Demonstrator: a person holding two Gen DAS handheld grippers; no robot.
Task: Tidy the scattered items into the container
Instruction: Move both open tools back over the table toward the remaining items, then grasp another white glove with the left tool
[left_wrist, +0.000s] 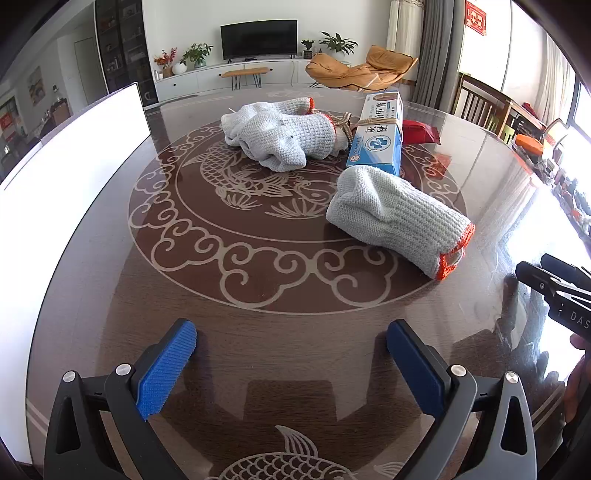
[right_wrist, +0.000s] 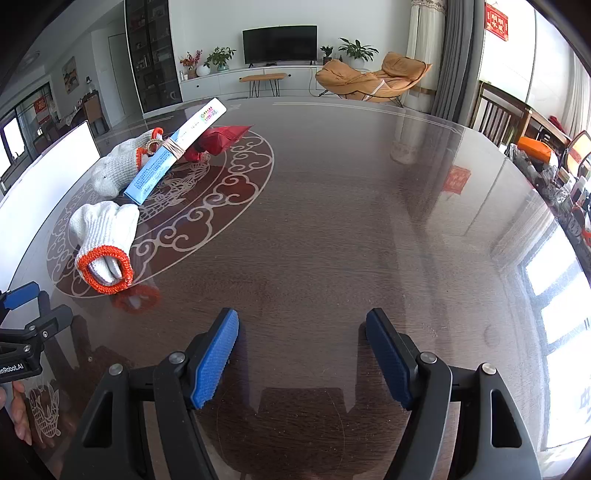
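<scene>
A rolled white knit glove with an orange cuff (left_wrist: 397, 219) (right_wrist: 105, 240) lies on the dark round table (left_wrist: 280, 295), ahead and right of my left gripper (left_wrist: 291, 332), which is open and empty. Farther back lies a bundle of white gloves (left_wrist: 280, 134) (right_wrist: 118, 166) beside a blue and white box (left_wrist: 380, 133) (right_wrist: 173, 158) bound with a rubber band. A red packet (left_wrist: 419, 131) (right_wrist: 221, 138) sits behind the box. The white container (left_wrist: 70, 166) (right_wrist: 55, 173) stands at the left edge. My right gripper (right_wrist: 303, 325) is open and empty over bare table.
The table (right_wrist: 351, 221) carries an engraved fish and cloud pattern and glossy reflections. A wooden chair (right_wrist: 498, 110) stands at the far right edge, with clutter on a sideboard (right_wrist: 565, 184) beyond. A person's hand (right_wrist: 18, 413) shows at the lower left.
</scene>
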